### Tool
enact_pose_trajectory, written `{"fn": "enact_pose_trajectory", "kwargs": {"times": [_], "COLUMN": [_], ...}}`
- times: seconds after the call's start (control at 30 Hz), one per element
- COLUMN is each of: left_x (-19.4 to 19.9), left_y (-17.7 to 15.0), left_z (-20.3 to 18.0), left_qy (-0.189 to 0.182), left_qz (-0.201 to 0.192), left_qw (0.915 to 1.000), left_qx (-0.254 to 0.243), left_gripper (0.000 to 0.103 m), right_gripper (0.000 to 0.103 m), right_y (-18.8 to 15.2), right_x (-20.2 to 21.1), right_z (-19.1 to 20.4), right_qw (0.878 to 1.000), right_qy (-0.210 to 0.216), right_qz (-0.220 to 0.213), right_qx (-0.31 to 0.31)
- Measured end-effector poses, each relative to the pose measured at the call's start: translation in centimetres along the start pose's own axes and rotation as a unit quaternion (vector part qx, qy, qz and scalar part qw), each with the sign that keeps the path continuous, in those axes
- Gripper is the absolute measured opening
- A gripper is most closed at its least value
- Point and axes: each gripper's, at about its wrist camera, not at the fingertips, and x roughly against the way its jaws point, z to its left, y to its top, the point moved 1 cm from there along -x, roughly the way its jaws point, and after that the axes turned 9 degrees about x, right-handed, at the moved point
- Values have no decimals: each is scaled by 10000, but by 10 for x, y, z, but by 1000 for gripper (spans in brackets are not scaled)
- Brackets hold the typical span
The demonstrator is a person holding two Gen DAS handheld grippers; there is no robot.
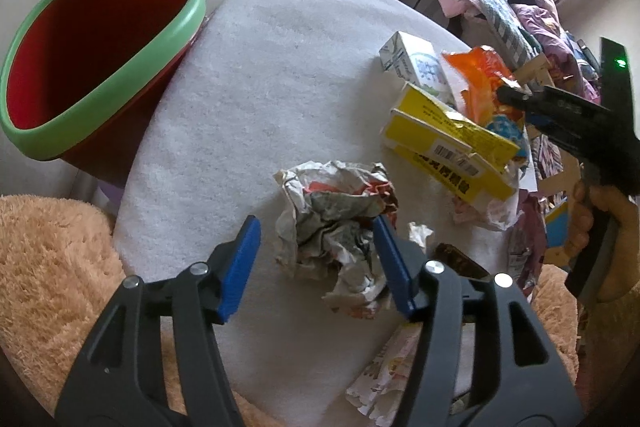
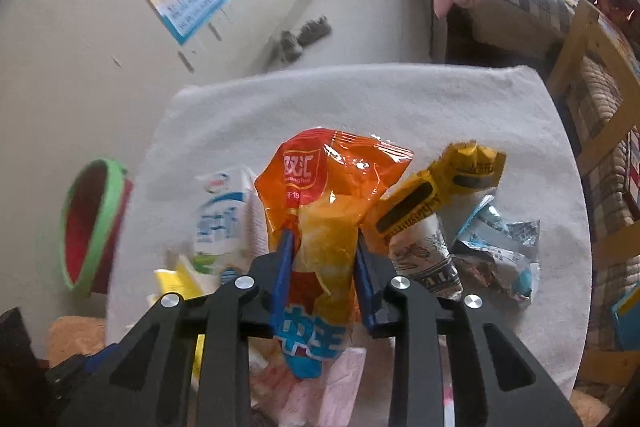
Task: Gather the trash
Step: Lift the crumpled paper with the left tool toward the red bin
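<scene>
Fingers of the right gripper (image 2: 324, 247) pinched the orange wrapper (image 2: 332, 183); the left gripper (image 1: 316, 247) stood wide around crumpled paper (image 1: 336, 219).
Mid-pickup: 1 piece was held, and next probably came the carry to the bin (image 1: 108, 87).

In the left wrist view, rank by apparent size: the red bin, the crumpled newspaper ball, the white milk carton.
1. Red bin, clearly largest.
2. Crumpled newspaper ball, though it lies nearest the camera.
3. White milk carton, smallest and farthest.

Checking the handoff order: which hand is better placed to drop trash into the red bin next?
Right. The right gripper is shut on the orange wrapper; the left gripper is open around the crumpled paper, gripping nothing. The bin is empty-looking.
</scene>
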Motion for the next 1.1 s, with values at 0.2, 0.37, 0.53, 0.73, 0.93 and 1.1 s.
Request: {"fn": "enact_pose_trajectory", "kwargs": {"times": [0.2, 0.37, 0.53, 0.73, 0.93, 1.1], "left_x": [-3, -11, -14, -14, -1, 19], "left_y": [-1, -5, -6, -4, 2, 9], "left_z": [-7, -22, -29, -28, -21, -28], "left_qy": [-19, 66, 179, 243, 268, 277], "left_qz": [28, 131, 120, 98, -85, -469], "left_qw": [9999, 9991, 9983, 9980, 9987, 9971], "left_qx": [-101, -404, -547, -570, -420, -525], "left_gripper": [63, 63, 63, 34, 23, 23], "right_gripper": [28, 28, 28, 28, 28, 28], "right_y": [-7, -14, -19, -26, -26, -25], "right_x": [36, 56, 66, 67, 77, 81], "right_z": [-4, 6, 23, 31, 28, 28], "right_qw": [9979, 9962, 9962, 9964, 9961, 9955], "right_qy": [388, 575, 645, 681, 608, 626], "right_qz": [-363, -504, -532, -480, -619, -690], "right_qx": [-360, -423, -257, -178, -154, -157]}}
